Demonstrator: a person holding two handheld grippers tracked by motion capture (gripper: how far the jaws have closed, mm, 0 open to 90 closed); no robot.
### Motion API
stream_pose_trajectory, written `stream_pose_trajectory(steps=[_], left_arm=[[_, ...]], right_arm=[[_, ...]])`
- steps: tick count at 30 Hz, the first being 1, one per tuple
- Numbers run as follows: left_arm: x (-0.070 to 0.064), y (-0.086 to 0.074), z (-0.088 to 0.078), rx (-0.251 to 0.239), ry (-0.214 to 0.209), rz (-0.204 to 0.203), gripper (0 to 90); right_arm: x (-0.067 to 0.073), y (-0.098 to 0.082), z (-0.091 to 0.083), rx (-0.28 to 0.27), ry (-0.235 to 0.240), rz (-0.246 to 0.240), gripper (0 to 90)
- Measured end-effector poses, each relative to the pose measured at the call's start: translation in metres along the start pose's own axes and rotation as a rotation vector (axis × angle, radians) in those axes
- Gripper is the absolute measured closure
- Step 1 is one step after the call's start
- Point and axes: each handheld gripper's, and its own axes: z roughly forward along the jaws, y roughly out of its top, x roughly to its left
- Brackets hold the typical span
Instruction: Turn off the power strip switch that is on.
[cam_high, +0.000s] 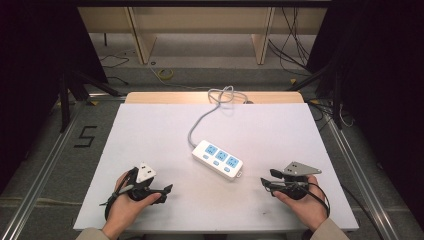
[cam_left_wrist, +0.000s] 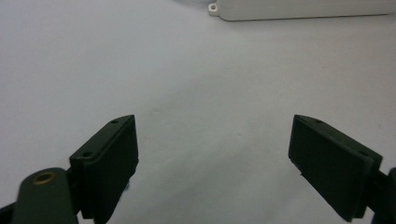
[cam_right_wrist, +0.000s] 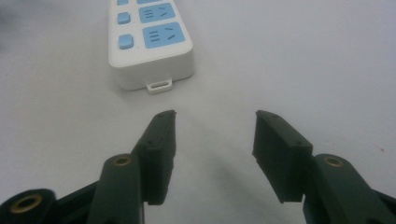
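Note:
A white power strip (cam_high: 218, 159) with blue sockets and blue switches lies at the middle of the white table (cam_high: 150, 130), and its grey cable (cam_high: 200, 122) runs off over the far edge. My left gripper (cam_high: 168, 191) rests on the table near the front left, jaws open and empty, pointing toward the strip. My right gripper (cam_high: 265, 183) rests at the front right, also open and empty. In the right gripper view the strip's end (cam_right_wrist: 152, 51) lies just ahead of the open gripper (cam_right_wrist: 215, 114). In the left gripper view the strip's edge (cam_left_wrist: 299, 9) is far beyond the gripper (cam_left_wrist: 212, 119).
The table's far edge is a wooden strip (cam_high: 150, 97). Beyond it stand wooden frames (cam_high: 142, 40) and loose cables on the floor (cam_high: 165, 74). Metal rails (cam_high: 45, 170) run along both sides of the table.

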Motion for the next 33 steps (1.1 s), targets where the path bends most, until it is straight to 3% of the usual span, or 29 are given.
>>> stream_pose_trajectory(steps=[5, 6, 11, 33], left_arm=[[0.0, 0.0, -0.001, 0.002, 0.0, 0.006, 15.6], [0.001, 0.0, 0.0, 0.002, 0.001, 0.005, 15.6], [0.001, 0.0, 0.0, 0.002, 0.005, -0.001, 15.7], [-0.001, 0.001, 0.002, 0.013, 0.002, 0.006, 15.9]], right_arm=[[0.001, 0.001, -0.001, 0.016, 0.006, -0.019, 63.7], [0.002, 0.001, -0.002, 0.029, 0.002, -0.028, 72.6], [0.005, 0.004, -0.001, 0.065, -0.001, -0.061, 90.0], [0.012, 0.025, 0.011, 0.118, 0.019, -0.087, 90.0]])
